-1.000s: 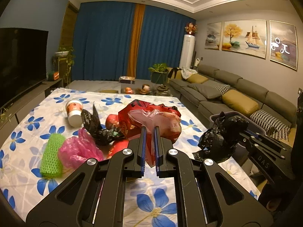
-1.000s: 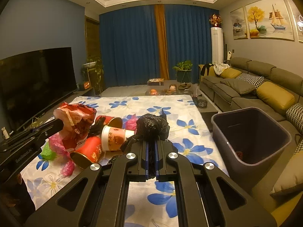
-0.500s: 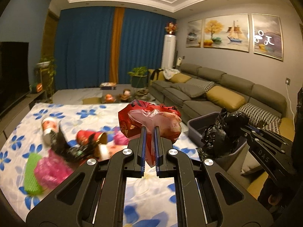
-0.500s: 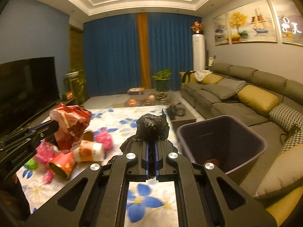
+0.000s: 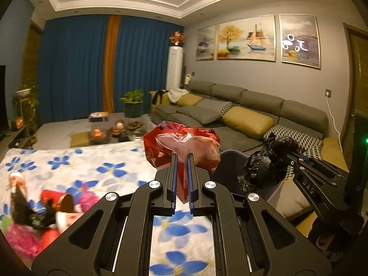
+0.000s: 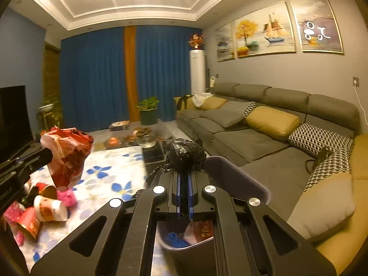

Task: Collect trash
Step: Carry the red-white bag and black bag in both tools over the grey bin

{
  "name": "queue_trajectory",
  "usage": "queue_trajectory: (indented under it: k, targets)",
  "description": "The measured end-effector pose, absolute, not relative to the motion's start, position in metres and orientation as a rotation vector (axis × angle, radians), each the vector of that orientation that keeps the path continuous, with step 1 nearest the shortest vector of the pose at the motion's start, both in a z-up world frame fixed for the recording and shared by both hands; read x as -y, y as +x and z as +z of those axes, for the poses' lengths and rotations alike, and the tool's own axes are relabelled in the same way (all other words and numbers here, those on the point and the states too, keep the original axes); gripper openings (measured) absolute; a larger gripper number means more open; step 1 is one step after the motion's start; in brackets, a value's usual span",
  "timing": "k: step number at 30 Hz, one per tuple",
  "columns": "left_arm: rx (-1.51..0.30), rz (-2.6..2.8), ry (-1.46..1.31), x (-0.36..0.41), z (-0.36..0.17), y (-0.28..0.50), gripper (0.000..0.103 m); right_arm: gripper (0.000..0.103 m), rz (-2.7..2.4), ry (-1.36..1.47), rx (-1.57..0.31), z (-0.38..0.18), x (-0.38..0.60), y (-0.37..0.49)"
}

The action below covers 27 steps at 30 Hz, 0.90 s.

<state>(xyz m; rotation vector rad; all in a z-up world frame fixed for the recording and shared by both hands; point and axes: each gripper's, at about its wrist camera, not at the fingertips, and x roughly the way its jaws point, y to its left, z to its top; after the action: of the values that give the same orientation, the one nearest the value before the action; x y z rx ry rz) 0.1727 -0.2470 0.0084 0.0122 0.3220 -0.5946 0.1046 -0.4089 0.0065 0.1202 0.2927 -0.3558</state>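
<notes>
My left gripper [image 5: 182, 158] is shut on a red and clear plastic bag [image 5: 181, 145], held up in the air; the same bag [image 6: 69, 151] shows at the left of the right wrist view. My right gripper [image 6: 184, 172] is shut on a crumpled black plastic bag [image 6: 185, 153], which hangs over the grey trash bin [image 6: 241, 174]. From the left wrist view the black bag [image 5: 269, 158] and the right gripper [image 5: 285, 158] sit to the right, above the bin [image 5: 232, 161]. Some red and blue trash [image 6: 197, 232] lies inside the bin.
Paper cups [image 6: 49, 204], pink bags [image 6: 66, 197] and other litter [image 5: 34, 216] lie on the flower-print cloth [image 5: 92, 165] at the left. A grey sofa [image 6: 264, 133] with yellow cushions runs along the right. A low table [image 5: 115, 131] and a plant [image 5: 133, 105] stand beyond.
Both grippers have swung right with their bags, away from the litter pile. The bin has come under the right gripper, and the black bag now hangs over its opening.
</notes>
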Motion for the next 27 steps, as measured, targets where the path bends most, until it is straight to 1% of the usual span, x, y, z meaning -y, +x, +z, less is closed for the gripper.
queue_trajectory:
  k: [5, 12, 27]
  targets:
    - [-0.347, -0.644, 0.014, 0.284, -0.003, 0.184, 0.007, 0.006, -0.385, 0.127, -0.294, 0.0, 0.423, 0.108]
    - [-0.362, -0.688, 0.021, 0.317, -0.014, 0.195, 0.007, 0.006, -0.413, 0.141, -0.288, -0.005, 0.444, 0.113]
    - [-0.412, -0.722, -0.006, 0.344, -0.03, 0.221, 0.007, 0.006, -0.422, 0.154, -0.291, -0.011, 0.457, 0.129]
